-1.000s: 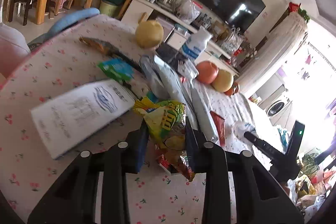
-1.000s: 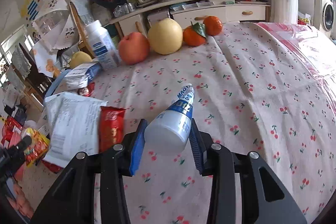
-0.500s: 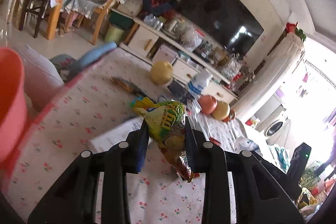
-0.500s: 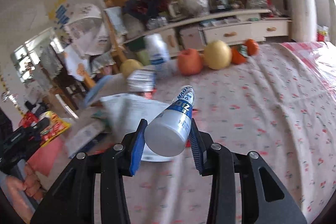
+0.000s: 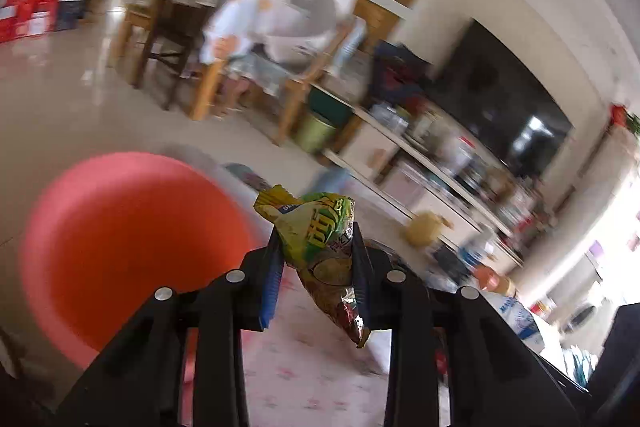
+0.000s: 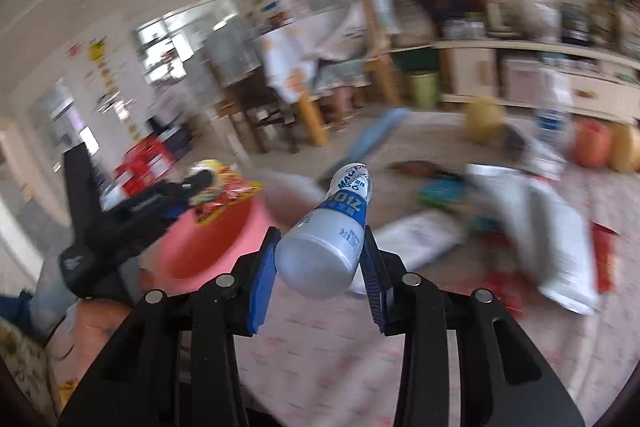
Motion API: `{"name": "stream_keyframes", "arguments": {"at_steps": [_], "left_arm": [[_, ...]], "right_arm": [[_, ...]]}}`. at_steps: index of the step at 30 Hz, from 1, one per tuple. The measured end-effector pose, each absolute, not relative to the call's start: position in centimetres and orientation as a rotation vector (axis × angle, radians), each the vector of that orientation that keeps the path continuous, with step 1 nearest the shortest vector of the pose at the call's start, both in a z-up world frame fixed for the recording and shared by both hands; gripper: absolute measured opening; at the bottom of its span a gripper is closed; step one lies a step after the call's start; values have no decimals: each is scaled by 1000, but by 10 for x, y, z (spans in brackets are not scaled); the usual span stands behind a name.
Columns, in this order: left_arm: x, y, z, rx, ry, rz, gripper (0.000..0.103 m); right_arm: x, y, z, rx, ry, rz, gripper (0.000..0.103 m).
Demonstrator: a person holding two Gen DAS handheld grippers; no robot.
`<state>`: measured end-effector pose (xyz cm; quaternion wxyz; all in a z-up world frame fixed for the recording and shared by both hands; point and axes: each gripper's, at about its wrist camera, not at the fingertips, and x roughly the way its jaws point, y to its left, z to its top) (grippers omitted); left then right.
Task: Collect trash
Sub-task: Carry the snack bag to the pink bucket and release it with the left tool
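Since a second ago both tools have swung off the worktop point(image 6: 320, 355) toward the red basin point(image 5: 120, 239), left tool point(image 5: 316, 259) clamped on the snack wrapper point(image 5: 320, 239), right tool point(image 6: 320, 255) on the white bottle point(image 6: 328, 239).

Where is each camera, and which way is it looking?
Left wrist: sits on the left gripper, looking along its fingers at the snack bag it holds and the pink bin.
Right wrist: sits on the right gripper, looking past its white bottle across the table; the left gripper and a hand show.
Both show the bin, the snack bag and the table.
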<state>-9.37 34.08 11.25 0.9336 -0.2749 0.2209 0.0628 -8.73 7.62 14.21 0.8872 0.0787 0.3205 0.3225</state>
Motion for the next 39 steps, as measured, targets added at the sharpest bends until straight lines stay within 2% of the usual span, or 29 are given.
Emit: {"name": "stream_keyframes", "arguments": {"at_steps": [7, 12, 14, 15, 16, 18, 23, 29, 34, 39], "left_arm": [[-107, 411, 95, -653, 456, 291, 33], [-104, 441, 82, -680, 505, 372, 35], [-105, 446, 78, -681, 514, 397, 44], [-104, 450, 77, -686, 513, 405, 51], [-106, 451, 76, -685, 513, 411, 62], [-105, 450, 78, -662, 502, 437, 73], [-110, 434, 90, -562, 421, 450, 87], [-104, 389, 107, -423, 357, 341, 90], [-97, 357, 112, -352, 388, 252, 90], [-91, 324, 109, -248, 454, 202, 90]], "right_arm": [[-79, 188, 150, 84, 683, 833, 41], [-67, 251, 135, 55, 723, 887, 42], [-56, 262, 121, 65, 776, 893, 50], [-55, 263, 115, 85, 793, 884, 68], [-53, 259, 112, 106, 798, 858, 81], [-51, 236, 105, 159, 793, 813, 84], [-57, 193, 100, 176, 785, 692, 89], [-85, 146, 94, 95, 720, 598, 89], [-118, 114, 88, 47, 664, 591, 96], [-140, 98, 85, -4, 637, 570, 98]]}}
